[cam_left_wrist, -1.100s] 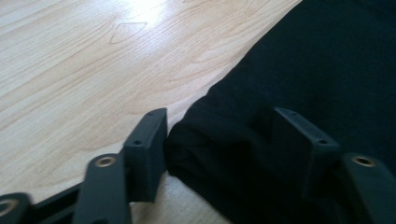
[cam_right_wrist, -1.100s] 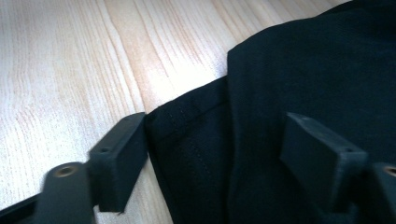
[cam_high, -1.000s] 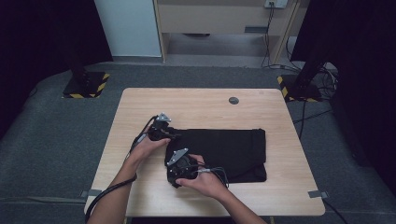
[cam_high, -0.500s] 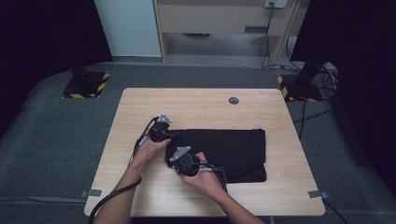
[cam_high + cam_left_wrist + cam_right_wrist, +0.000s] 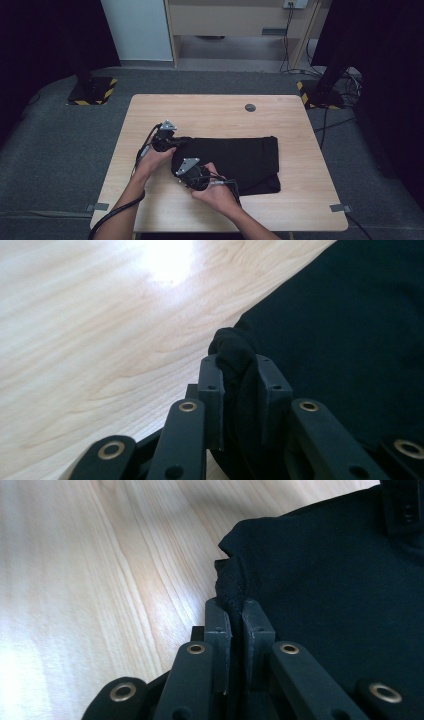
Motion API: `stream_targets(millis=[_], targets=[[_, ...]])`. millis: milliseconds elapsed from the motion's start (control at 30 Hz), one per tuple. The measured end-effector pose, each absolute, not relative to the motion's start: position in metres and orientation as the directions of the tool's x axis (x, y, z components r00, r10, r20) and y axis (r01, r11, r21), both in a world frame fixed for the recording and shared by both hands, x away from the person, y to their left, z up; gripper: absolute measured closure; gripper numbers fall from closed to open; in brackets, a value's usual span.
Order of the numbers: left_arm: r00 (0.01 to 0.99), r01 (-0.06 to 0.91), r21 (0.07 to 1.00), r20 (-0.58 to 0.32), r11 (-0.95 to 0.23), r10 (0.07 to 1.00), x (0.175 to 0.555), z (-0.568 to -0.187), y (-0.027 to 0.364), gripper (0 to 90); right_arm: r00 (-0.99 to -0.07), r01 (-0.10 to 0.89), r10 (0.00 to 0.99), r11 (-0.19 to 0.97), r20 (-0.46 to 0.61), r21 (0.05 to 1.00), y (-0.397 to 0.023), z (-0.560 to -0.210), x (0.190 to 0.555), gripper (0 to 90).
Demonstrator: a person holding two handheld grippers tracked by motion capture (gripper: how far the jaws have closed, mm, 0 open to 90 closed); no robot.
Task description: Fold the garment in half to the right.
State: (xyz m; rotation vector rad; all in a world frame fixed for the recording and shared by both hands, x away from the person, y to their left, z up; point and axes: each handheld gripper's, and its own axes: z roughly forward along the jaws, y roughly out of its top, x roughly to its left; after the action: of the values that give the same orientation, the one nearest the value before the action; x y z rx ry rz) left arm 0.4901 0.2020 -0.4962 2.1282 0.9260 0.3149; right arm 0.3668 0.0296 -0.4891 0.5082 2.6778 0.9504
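Both grippers pinch the cloth at its left edge on the table: left gripper has just been closing, a bunched corner between its jaws; right gripper clenches the near corner, probably to lift and fold.

Both forearms come in from the bottom of the high view and angle toward the table's left half. The left gripper sits farther forward, its jaws having just closed and now pinching a bunched fold of black cloth. The right gripper lies nearer the person, its jaws clamped tight on the cloth's edge.
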Motion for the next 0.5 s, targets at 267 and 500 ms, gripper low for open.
stream_targets(millis=[267,500], targets=[[0.718,0.464,0.763,-0.026,-0.450,0.696,0.479,-0.467,0.206,76.9,-0.915,0.201,0.377,0.735,-0.144,0.647,0.033,-0.466,0.362,84.5],[0.723,0.459,0.761,-0.019,-0.459,0.691,0.476,-0.467,0.209,76.8,-0.923,0.186,0.354,0.755,-0.152,0.628,0.037,-0.463,0.359,84.5]])
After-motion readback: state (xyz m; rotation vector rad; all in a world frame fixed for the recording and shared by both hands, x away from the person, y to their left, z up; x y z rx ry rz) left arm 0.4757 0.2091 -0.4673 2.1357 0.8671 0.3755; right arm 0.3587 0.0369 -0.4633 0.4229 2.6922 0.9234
